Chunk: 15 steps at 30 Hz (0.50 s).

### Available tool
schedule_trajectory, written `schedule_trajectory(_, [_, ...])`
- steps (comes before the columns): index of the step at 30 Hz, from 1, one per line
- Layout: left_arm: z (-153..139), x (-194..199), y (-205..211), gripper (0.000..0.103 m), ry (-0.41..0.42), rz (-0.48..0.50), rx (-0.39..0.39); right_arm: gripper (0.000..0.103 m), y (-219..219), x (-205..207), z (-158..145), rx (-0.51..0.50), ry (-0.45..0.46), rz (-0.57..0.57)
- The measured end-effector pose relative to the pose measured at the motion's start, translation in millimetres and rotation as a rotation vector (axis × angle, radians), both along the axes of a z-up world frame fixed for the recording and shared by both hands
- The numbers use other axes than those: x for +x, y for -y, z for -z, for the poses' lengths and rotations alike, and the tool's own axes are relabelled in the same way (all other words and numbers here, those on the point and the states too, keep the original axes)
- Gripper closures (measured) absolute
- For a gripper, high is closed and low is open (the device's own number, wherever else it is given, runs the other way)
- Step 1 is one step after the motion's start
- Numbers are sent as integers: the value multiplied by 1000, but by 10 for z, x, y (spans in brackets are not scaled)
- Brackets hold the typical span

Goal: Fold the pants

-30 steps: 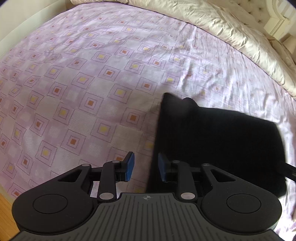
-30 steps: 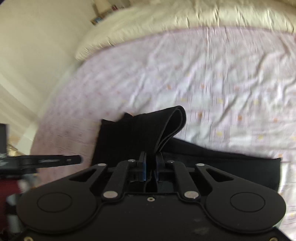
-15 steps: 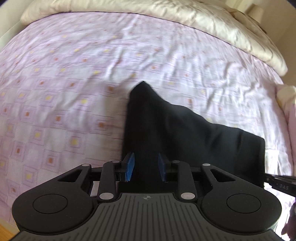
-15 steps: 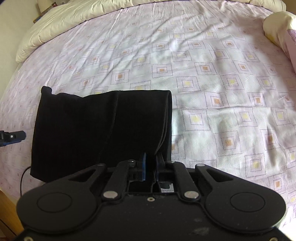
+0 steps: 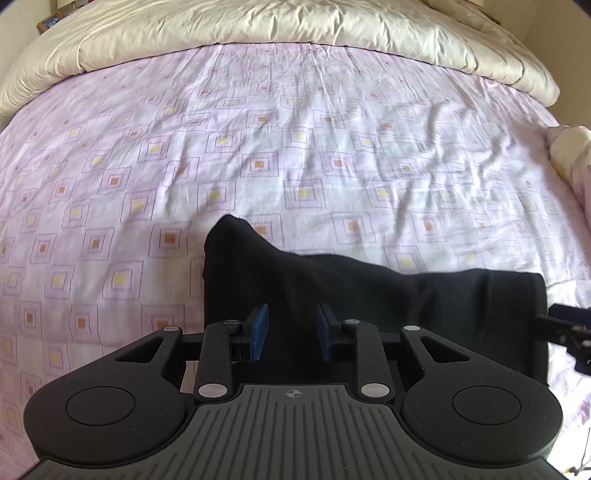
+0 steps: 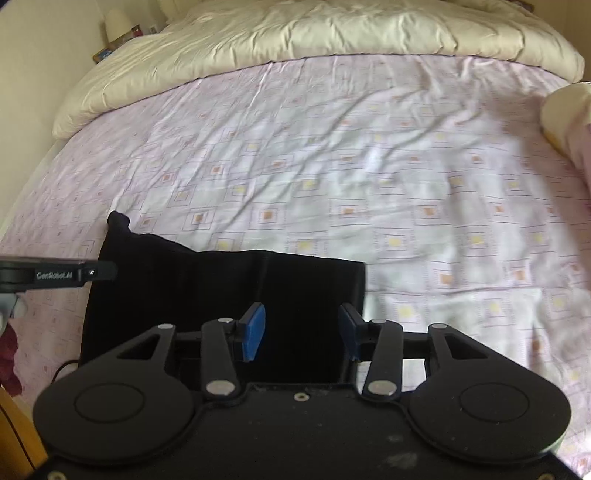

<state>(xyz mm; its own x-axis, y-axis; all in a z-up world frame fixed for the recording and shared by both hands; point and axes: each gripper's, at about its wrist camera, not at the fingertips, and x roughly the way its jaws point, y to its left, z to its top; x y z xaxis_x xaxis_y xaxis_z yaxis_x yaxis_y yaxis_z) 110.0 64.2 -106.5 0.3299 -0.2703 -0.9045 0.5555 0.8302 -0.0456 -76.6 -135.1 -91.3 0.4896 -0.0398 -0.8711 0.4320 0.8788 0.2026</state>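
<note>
Black pants (image 5: 388,306), folded into a flat rectangle, lying on the near part of the patterned bedsheet (image 5: 295,147); one corner poking up and away toward the cream duvet (image 5: 258,26) heaped along the sheet's far edge. No containers in either view.

Left gripper (image 5: 291,332) over the left end of the pants, blue pads parted by a modest gap, nothing pinched, dark cloth seen behind the gap.

Right gripper (image 6: 301,330) over the right end of the pants (image 6: 221,288), jaws just sprung wider apart, pads clear of the cloth, fold edge beside the right pad.
</note>
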Motion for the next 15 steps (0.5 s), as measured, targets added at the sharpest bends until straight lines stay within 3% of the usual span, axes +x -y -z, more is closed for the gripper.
schedule_trajectory(4, [125, 266, 6, 76, -19, -53, 11, 55, -18, 242, 194, 24, -49, -3])
schedule_trajectory(9, [344, 507, 33, 76, -37, -51, 68, 48, -45, 567, 360, 22, -107, -38])
schedule_trajectory(15, [427, 669, 112, 69, -27, -51, 102, 27, -93, 859, 484, 6, -152, -86])
